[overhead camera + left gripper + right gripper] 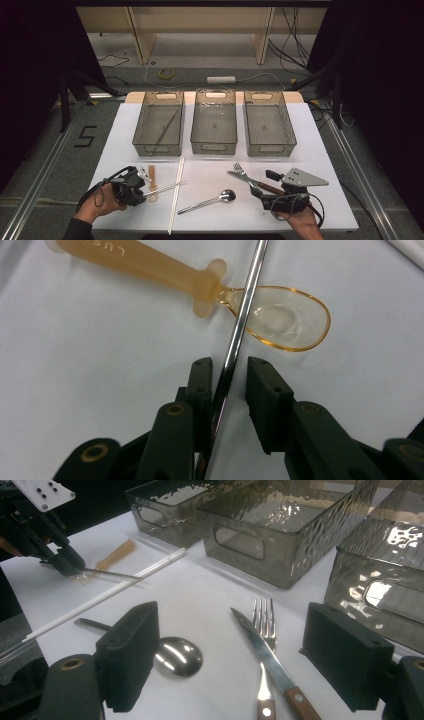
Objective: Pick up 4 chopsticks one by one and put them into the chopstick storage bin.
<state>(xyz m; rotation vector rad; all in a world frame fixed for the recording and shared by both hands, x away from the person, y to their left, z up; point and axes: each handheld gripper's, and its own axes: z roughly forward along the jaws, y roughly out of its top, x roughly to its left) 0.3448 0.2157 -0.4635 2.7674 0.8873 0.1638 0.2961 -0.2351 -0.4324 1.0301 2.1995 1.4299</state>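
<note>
My left gripper [141, 190] rests on the white table near the front left. A thin metal rod [239, 325] runs between its jaws, close against one pad with a gap to the other, so the jaws stand open around it. The rod lies across the bowl of an amber plastic spoon [280, 320]. At the front right, my right gripper [264, 184] is wide open and holds nothing. A wood-handled knife [265, 655] and a fork [263, 625] lie on the table just ahead of its jaws. From there the left gripper [67, 562] shows far off, at the rod [112, 573].
Three clear bins stand in a row at the back: left bin [145, 145] with a thin metal stick inside, middle bin [214, 147], right bin [270, 148]. A metal spoon [207, 201] and long white sticks [176, 195] lie at the front middle.
</note>
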